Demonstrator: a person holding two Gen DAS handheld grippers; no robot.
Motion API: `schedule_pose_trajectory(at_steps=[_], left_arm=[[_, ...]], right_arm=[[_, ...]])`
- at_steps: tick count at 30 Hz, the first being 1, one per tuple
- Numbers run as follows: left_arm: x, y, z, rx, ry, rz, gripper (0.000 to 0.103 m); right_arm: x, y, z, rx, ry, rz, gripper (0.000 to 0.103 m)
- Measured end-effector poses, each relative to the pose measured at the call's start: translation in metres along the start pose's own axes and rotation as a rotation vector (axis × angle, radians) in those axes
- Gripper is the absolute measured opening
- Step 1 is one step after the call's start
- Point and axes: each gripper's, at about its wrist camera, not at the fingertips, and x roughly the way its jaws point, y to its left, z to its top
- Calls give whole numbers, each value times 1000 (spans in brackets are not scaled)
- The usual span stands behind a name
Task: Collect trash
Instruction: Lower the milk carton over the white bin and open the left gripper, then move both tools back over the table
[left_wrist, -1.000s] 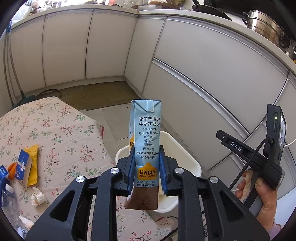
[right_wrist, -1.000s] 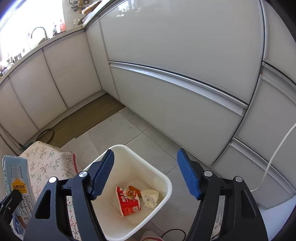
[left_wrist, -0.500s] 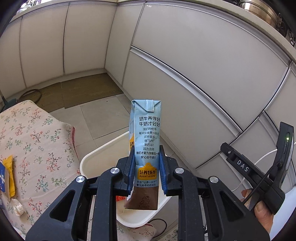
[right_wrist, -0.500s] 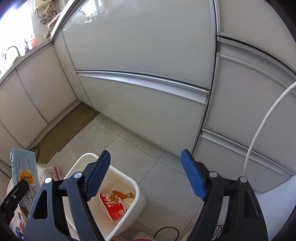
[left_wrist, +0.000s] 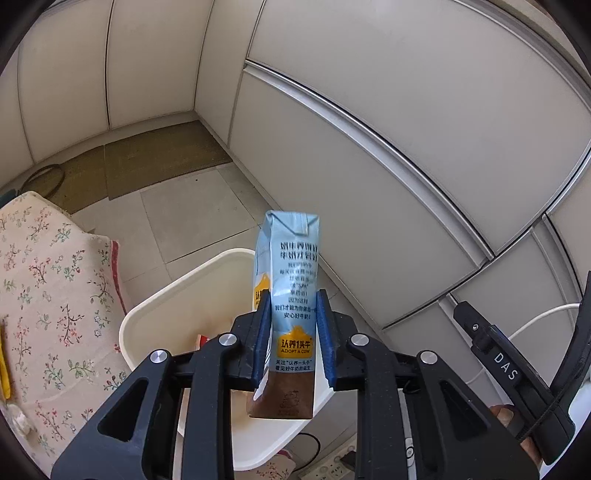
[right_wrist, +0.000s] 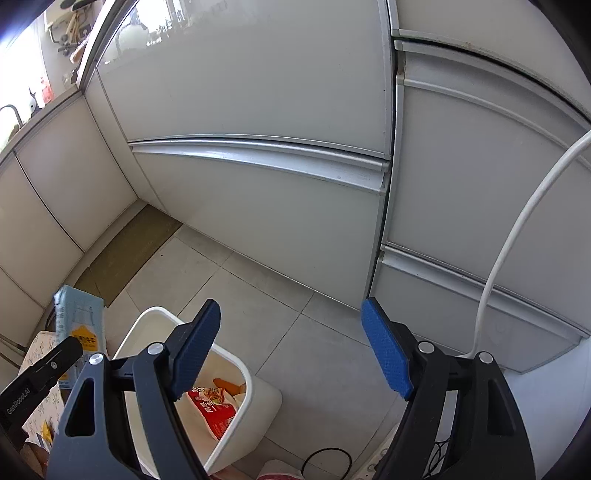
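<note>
Blue milk carton (left_wrist: 291, 295), left fingers (left_wrist: 263, 332) still clamped, now over bin (left_wrist: 184, 291); right fingers (right_wrist: 386, 350) apart.

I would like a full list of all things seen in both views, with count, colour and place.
carton: 1, light blue and brown, upright in left claw, above bin
bin: 1, white, on floor beside table
wrapper: 1, red, inside bin
cloth: 1, floral, on table left of bin
mat: 1, brown, floor by cabinets
cabinets: white, along walls
cable: 1, white, right side
left claw: shut on carton
right claw: open, empty
</note>
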Motion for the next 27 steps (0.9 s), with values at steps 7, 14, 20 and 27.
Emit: schedule_pose_trajectory(at_steps=[7,14,20,27], left_arm=[[-5,14,-7,-20,-18,65,43],[-31,35,-25,-52,-85,149,64],[-55,65,-44,-143,-113,187,72],[-73,102,-68,-227,-114,241,74]], right_arm=[[-6,14,-4,-52,-18,25,77],[-20,45,-17,-159,-67,31,88],[-29,79,-39,-262,-81,48,88],[-39,123,-70,-406,-100,67,91]])
